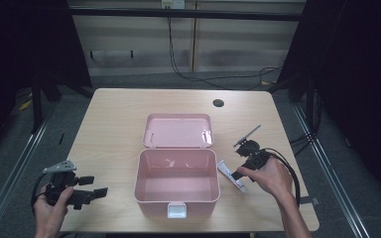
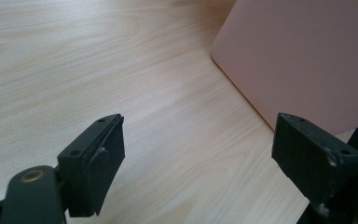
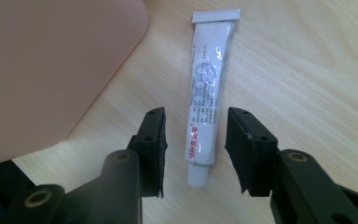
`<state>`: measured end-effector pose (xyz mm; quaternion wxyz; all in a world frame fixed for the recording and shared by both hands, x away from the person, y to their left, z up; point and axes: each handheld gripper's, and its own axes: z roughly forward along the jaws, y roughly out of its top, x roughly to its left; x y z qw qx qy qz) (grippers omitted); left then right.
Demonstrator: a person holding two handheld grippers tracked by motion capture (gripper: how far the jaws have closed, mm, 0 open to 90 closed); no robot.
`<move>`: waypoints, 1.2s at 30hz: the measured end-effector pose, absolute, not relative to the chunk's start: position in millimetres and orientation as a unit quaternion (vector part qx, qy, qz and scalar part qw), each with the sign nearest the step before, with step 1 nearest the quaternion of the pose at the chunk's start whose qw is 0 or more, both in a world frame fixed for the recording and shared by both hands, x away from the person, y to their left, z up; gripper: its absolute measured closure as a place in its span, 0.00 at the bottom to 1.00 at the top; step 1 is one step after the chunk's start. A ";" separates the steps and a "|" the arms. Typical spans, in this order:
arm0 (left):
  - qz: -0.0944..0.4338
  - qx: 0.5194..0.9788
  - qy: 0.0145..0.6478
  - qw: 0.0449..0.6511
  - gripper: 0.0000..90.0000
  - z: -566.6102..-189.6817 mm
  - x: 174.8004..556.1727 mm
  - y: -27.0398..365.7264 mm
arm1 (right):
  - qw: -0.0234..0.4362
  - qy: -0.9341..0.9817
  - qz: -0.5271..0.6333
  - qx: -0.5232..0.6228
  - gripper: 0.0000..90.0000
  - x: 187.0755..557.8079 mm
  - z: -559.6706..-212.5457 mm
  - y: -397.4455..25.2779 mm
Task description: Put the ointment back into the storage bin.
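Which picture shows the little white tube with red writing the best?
The right gripper view: the white tube with red writing lies close up on the wooden table, between the right gripper's open jaws. The high view shows it small, beside the pink plastic box, partly behind the person's hand.

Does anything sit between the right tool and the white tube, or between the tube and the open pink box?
Nothing visible does. The right tool straddles the tube, jaws apart, and only bare table separates the tube from the box beside it.

The left gripper [image 2: 198,158], jaws wide apart, hangs over the wooden table [image 2: 98,70] beside a pink box [image 2: 307,56].
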<state>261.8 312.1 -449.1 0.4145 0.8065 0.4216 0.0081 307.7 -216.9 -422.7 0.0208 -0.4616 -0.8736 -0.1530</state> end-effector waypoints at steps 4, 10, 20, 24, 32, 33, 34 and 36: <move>0.006 0.807 0.419 0.415 0.19 -449.0 261.7 312.1 | 0.024 -0.875 -0.141 -0.462 0.67 311.7 -429.3 -214.0; 0.006 0.808 0.417 0.417 0.19 -447.9 260.5 310.4 | 0.029 -0.878 -0.109 -0.465 0.68 315.7 -437.9 -207.9; 0.006 0.808 0.416 0.416 0.19 -448.0 260.4 310.3 | 0.032 -0.886 -0.080 -0.456 0.72 319.1 -450.3 -200.4; 0.005 0.807 0.418 0.416 0.19 -448.1 260.6 310.3 | 0.030 -0.888 -0.073 -0.453 0.73 320.2 -453.2 -199.2; 0.004 0.809 0.416 0.415 0.19 -447.9 260.7 311.1 | 0.025 -0.894 -0.054 -0.443 0.74 321.8 -460.3 -192.6; 0.005 0.809 0.416 0.415 0.19 -448.0 261.0 311.3 | 0.024 -0.895 -0.052 -0.443 0.74 322.1 -461.4 -192.0; 0.004 0.809 0.417 0.415 0.19 -448.0 260.9 311.1 | 0.022 -0.896 -0.050 -0.440 0.74 322.3 -462.9 -191.2; 0.006 0.808 0.417 0.415 0.19 -448.1 260.7 310.9 | 0.020 -0.898 -0.043 -0.438 0.75 322.7 -465.2 -190.0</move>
